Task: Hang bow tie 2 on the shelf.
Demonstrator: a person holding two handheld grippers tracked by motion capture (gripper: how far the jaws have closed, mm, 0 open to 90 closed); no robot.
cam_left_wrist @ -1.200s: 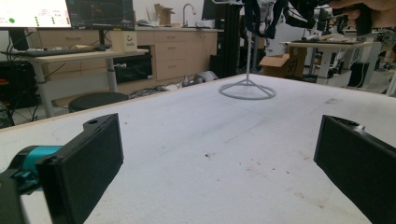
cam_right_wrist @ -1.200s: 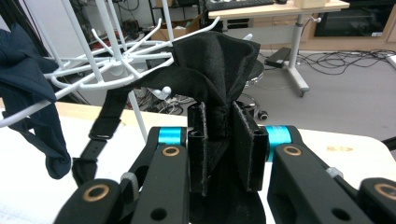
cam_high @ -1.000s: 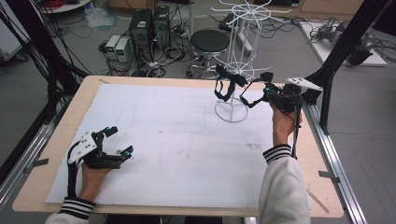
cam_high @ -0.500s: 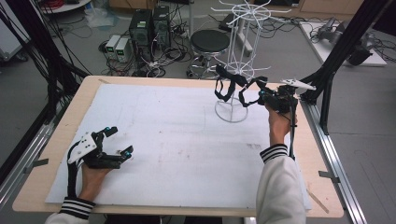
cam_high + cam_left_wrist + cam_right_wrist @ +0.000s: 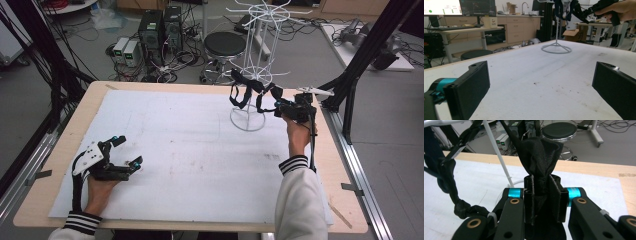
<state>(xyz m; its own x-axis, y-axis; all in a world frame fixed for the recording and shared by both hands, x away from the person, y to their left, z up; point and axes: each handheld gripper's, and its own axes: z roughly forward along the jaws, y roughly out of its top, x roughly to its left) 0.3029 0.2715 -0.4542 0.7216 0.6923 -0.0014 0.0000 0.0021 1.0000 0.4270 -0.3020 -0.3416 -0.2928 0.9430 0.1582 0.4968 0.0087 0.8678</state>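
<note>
Since the earlier frames almost nothing has shifted: the right hand-held gripper (image 5: 276, 105) sits a touch closer to the white wire rack (image 5: 251, 65), and the left hand-held gripper (image 5: 125, 151) lies where it did on the desk (image 5: 200, 150).

The right one has its jaws pinched tight on a fold of a black fabric item (image 5: 539, 152), seemingly a strappy garment, raised beside the rack's pole; the rest of it (image 5: 245, 90) hangs off a rack arm at the far right of the desk. The left one stands wide open with nothing between its jaws, resting near the front left corner.

Risks, as a judgement: the light rack could tip or slide if the cloth is tugged sideways while a strap is caught on a hook; the thin fold could also slip from the pads, dropping the cloth.

Count: two hand-held grippers, one rack, one black fabric item as far as can be told, one desk.
</note>
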